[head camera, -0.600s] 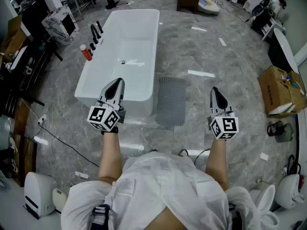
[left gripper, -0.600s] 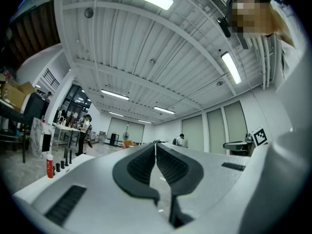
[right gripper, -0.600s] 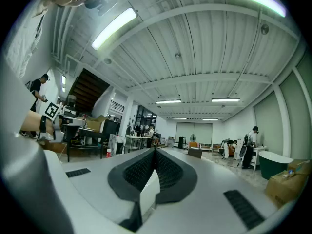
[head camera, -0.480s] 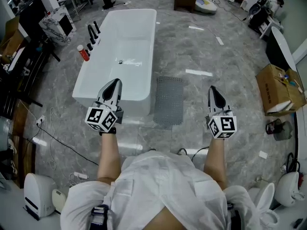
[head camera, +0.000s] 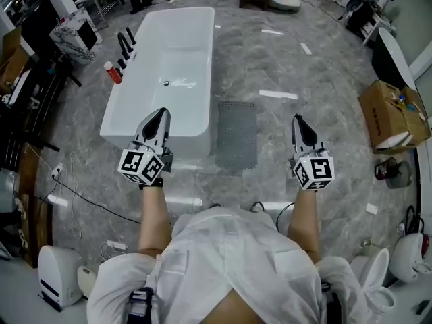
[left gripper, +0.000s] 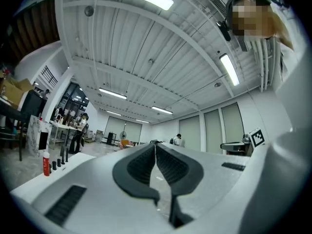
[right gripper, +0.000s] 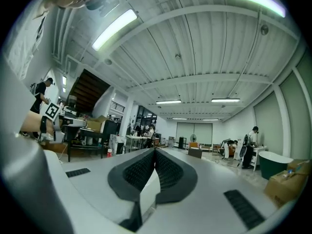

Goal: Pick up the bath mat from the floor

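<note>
Both left gripper and right gripper have jaws closed, empty; only the head view shows the bath mat.

**Mat on the floor, both grippers empty**

The grey bath mat lies flat on the marbled floor, just beside the white bathtub. Your left gripper shows against the tub's near end. Your right gripper is off to the mat's right. Both have their jaws together and hold nothing.
</note>
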The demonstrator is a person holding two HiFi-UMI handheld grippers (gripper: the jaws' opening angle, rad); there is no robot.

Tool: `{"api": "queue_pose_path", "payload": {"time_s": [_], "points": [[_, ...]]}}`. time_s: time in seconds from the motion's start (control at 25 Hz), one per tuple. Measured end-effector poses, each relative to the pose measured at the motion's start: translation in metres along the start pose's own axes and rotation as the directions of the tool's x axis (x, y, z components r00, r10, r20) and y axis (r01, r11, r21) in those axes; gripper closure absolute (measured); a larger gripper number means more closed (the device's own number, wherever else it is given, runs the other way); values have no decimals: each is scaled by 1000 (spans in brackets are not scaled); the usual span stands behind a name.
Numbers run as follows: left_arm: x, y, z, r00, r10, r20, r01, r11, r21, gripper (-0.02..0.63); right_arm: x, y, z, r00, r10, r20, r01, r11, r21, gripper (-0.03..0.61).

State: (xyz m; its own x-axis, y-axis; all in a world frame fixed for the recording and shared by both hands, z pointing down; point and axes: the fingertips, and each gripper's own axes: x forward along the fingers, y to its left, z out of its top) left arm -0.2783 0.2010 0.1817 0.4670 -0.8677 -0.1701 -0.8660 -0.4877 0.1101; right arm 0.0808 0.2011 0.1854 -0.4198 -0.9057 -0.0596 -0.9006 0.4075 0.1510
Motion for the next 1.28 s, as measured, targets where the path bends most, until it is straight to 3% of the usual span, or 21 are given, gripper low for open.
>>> {"api": "queue_pose_path", "payload": {"time_s": [0.92,1.28], "points": [[-8,9,-21,999,3,-33,-4,999,-32,597,-6,11,-22,997,-15,-72,13,1000,-29,551],[21,6,-44,998,-15,-56,12,998,-54,597,7,-10,-44,994,-22,-110,20,1000,-21,551]]}}
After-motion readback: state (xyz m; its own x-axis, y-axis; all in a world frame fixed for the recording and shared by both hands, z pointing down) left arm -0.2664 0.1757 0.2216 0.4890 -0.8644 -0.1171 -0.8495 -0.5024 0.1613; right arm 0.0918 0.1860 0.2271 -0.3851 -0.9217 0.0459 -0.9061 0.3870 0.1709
